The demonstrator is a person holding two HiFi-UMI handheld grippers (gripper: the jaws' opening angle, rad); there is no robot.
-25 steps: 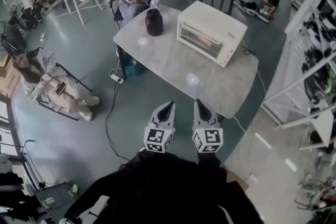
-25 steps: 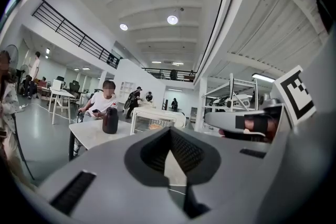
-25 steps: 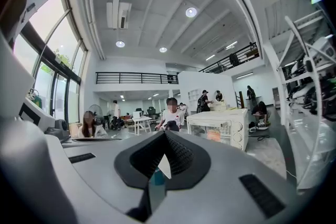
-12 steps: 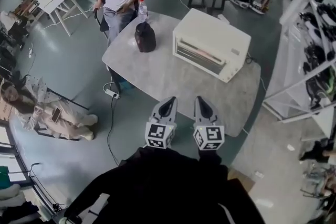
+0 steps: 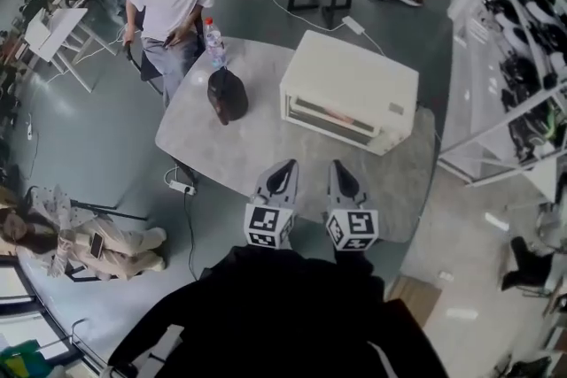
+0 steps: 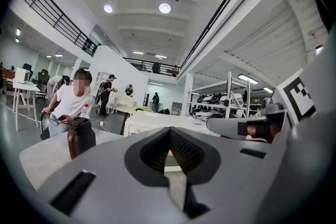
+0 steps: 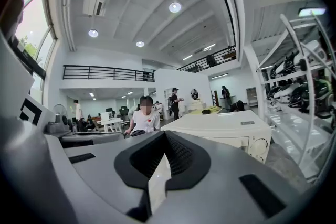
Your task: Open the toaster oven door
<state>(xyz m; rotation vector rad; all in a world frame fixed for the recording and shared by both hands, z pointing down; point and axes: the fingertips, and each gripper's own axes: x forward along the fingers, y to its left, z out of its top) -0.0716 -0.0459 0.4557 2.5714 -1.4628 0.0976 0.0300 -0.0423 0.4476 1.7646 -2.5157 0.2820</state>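
The toaster oven point(image 5: 350, 102) sits toward the far right of the grey stone-look counter point(image 5: 257, 150), cream-coloured, with its glass door point(image 5: 330, 119) facing the person holding the tools. The door stands flat against the front, closed, with the control panel to its right. The left tongs point(image 5: 285, 168) and the right tongs point(image 5: 338, 167) are held side by side, close to each other, with their tips over the near edge of the counter and pointing at the oven. Both are well short of it and touch nothing. Each pair is clenched to a point, its ribbed pads drawn together, with only a thin slit of light between them and nothing caught there. From the right tongs' own view, the oven fills the middle distance with its knobs at the right end; from the left one, it shows just above the jaws, with the right tongs alongside.

On the far left of the counter stands a dark jug point(image 5: 228, 95), and just behind it a clear bottle point(image 5: 213, 43) with a red cap. A seated person point(image 5: 170, 9) in a white T-shirt is right behind that end of the counter. Another person point(image 5: 84, 239) sits on a chair off to the left, on the floor below. Metal shelving point(image 5: 518, 93) runs along the right side of the room
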